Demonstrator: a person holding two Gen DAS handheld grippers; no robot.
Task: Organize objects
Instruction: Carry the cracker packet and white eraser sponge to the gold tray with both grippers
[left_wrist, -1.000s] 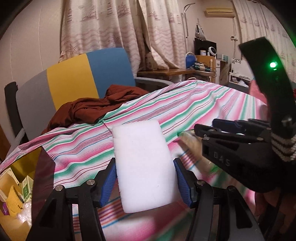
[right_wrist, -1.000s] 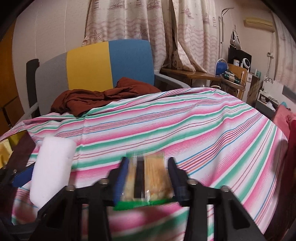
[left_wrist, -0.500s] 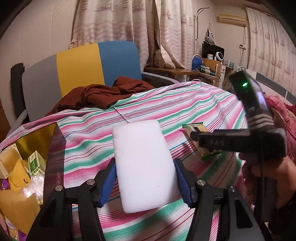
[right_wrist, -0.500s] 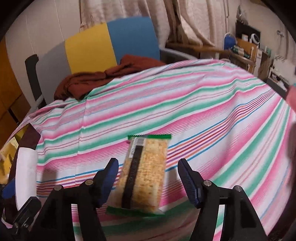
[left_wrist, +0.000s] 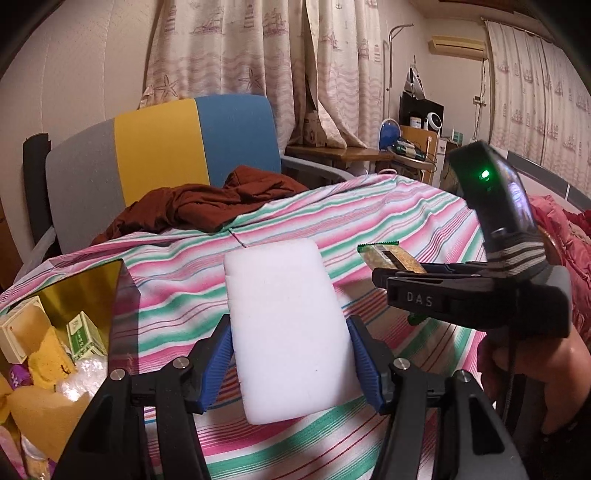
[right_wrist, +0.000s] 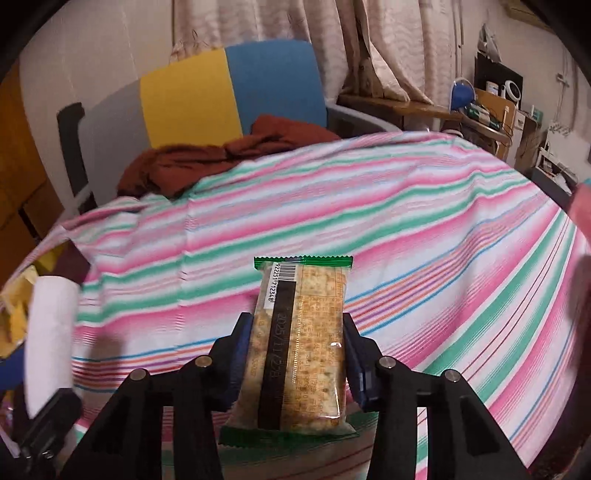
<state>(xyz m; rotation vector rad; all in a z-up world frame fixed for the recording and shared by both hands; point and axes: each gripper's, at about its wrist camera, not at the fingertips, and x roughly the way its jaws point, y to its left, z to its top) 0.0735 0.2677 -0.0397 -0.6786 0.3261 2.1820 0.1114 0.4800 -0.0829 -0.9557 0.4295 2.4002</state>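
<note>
A white foam block (left_wrist: 284, 332) sits between the blue pads of my left gripper (left_wrist: 290, 325), which is shut on its long sides and holds it above the striped cloth (left_wrist: 369, 221). The block's edge (right_wrist: 51, 332) also shows at the far left of the right wrist view. A clear cracker packet with green ends (right_wrist: 299, 343) lies lengthwise between the blue pads of my right gripper (right_wrist: 295, 321). Its jaws are closing, and both pads touch the packet's sides. From the left wrist view, the right gripper (left_wrist: 406, 284) is close on the right with the packet's end (left_wrist: 384, 254) sticking out.
An open box with a gold lining (left_wrist: 85, 291) stands at the lower left and holds small cartons and bags. A rust-brown garment (left_wrist: 207, 206) lies at the cloth's far edge before a grey, yellow and blue chair (left_wrist: 162, 155). A hand (left_wrist: 524, 369) grips the right tool.
My right gripper let the cracker packet down onto the cloth, opened wide, then closed around it again. The left gripper kept the foam block and shifted so that more of the box shows.
</note>
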